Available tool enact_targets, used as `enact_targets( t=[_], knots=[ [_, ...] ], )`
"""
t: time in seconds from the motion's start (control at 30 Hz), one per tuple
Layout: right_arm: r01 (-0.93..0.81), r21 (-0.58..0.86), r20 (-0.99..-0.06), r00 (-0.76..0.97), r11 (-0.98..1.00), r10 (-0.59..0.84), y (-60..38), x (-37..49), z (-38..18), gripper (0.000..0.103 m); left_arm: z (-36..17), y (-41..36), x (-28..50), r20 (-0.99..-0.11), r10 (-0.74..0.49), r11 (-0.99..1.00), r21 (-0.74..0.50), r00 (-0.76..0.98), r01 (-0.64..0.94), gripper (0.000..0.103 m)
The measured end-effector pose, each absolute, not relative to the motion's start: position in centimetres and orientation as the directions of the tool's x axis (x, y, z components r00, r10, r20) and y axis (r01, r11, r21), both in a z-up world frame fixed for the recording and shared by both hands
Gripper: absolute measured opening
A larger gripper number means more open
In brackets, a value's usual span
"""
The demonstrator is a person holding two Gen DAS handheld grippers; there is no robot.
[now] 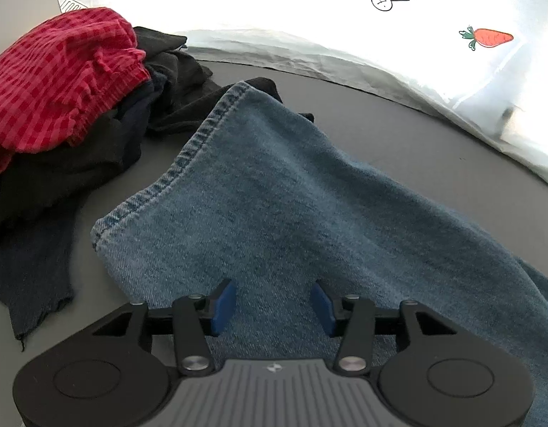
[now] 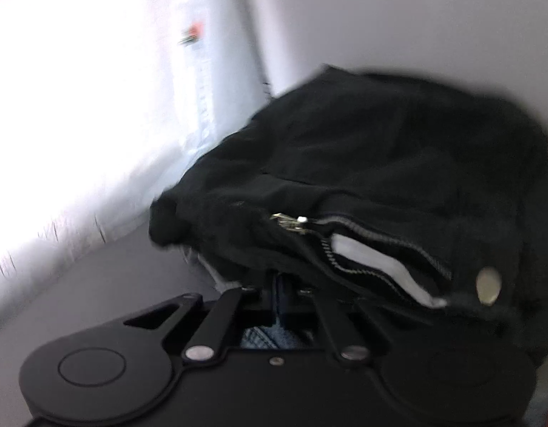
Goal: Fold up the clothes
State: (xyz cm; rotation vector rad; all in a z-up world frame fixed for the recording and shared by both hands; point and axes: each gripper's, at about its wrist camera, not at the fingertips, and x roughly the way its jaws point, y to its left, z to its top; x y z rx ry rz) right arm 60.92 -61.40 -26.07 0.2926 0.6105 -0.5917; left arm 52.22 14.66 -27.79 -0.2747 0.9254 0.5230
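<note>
Two grippers share the work: the left gripper (image 1: 272, 302) hovers over the jeans (image 1: 291, 213), jaws wide apart and holding nothing, likely ready to pinch the leg spread flat on the bench (image 1: 380, 117) for a fold, with the heap (image 1: 60, 106) of red and dark clothes at far left awaiting its turn. The right gripper (image 2: 284, 291) looks closed on blue denim, though blur and a black zipped garment (image 2: 380, 178) draped over its jaws hide the tips.

Coarse denim jeans (image 1: 309, 195), matt grey table (image 1: 380, 121)
</note>
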Motion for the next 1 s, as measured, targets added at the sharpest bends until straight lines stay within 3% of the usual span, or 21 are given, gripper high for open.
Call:
enact_targets(
  t=[0.03,0.07,0.1,0.17,0.3,0.47,0.7,0.8,1.0],
  knots=[
    [0.574,0.027,-0.608,0.659,0.818,-0.442,-60.3,60.7,-26.0,0.003,-27.8,14.7,52.2,-0.815,0.308,0.842,-0.007,0.491,-0.539,0.051],
    [0.56,-0.003,-0.594,0.665,0.828,-0.452,-59.4,59.9,-25.7,0.01,-27.7,14.8,52.2,-0.815,0.303,0.841,-0.015,0.493,-0.541,0.051],
    [0.547,-0.032,-0.579,0.672,0.837,-0.461,-58.5,59.1,-25.4,0.026,-27.6,14.9,52.1,-0.816,0.297,0.84,-0.023,0.495,-0.542,0.051],
    [0.516,-0.052,-0.559,0.694,0.855,-0.454,-56.6,57.0,-24.7,0.046,-27.2,15.4,51.8,-0.819,0.27,0.839,-0.058,0.506,-0.54,0.051],
    [0.429,-0.107,-0.565,0.716,0.897,-0.41,-52.0,52.7,-23.9,0.058,-24.9,16.7,49.8,-0.794,0.251,0.851,-0.091,0.554,-0.517,0.051],
    [0.35,-0.113,-0.598,0.723,0.93,-0.345,-46.0,47.0,-23.6,0.063,-22.8,19.2,45.1,-0.8,0.229,0.894,-0.052,0.554,-0.444,0.055],
    [0.259,0.064,-0.687,0.712,0.964,-0.146,-38.3,39.7,-24.2,0.058,-24.1,23.1,37.4,-0.839,0.257,0.894,0.017,0.48,-0.449,0.055],
    [0.199,0.067,-0.708,0.7,0.978,-0.094,-34.2,37.6,-25.0,0.058,-25.3,25.0,34.9,-0.848,0.206,0.872,-0.067,0.488,-0.484,0.055],
    [0.142,0.125,-0.728,0.686,0.982,-0.007,-29.0,35.4,-25.5,0.058,-26.3,25.7,33.3,-0.829,0.024,0.885,-0.243,0.559,-0.397,0.055]
  ],
)
